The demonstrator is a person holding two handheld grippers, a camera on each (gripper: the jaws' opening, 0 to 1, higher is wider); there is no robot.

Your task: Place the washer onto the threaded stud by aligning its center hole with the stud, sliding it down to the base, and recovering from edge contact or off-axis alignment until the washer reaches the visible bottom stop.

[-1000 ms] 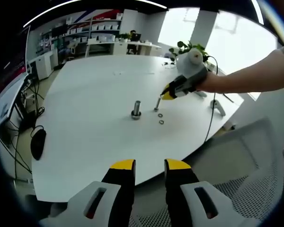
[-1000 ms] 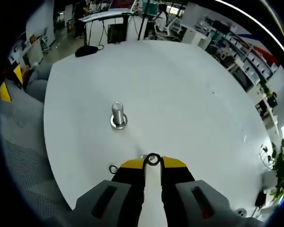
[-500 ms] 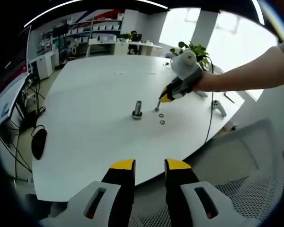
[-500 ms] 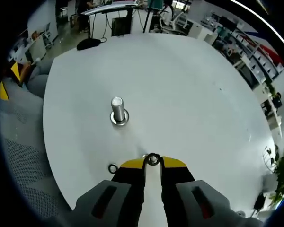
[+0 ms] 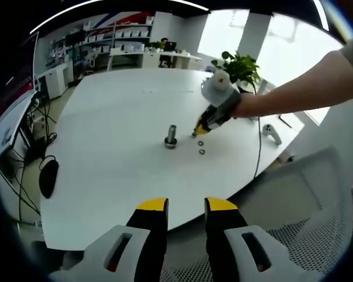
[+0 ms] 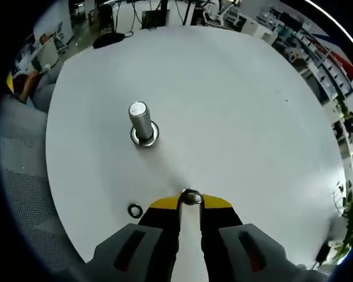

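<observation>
A steel threaded stud [image 6: 139,121] stands upright on a round base on the white table [image 6: 241,117]; in the left gripper view the stud [image 5: 170,136] is mid-table. My right gripper [image 6: 190,201] is shut on a washer [image 6: 190,197] pinched at its yellow tips, held above the table to the near right of the stud. The left gripper view shows the right gripper [image 5: 199,128], held by a person's hand, just right of the stud. A loose washer [image 6: 134,210] lies on the table; the same washer [image 5: 201,152] shows in front of the stud. My left gripper [image 5: 186,205] hangs open off the table's near edge.
A black mouse [image 5: 47,178] and cables lie at the table's left edge. A white controller [image 5: 271,134] and a potted plant [image 5: 240,66] sit at the far right. A mesh chair [image 5: 306,200] stands by the near edge. Desks and shelves fill the room behind.
My right gripper with the washer has risen and moved closer to the stud, leaning over it more from above. The left gripper has stayed still.
</observation>
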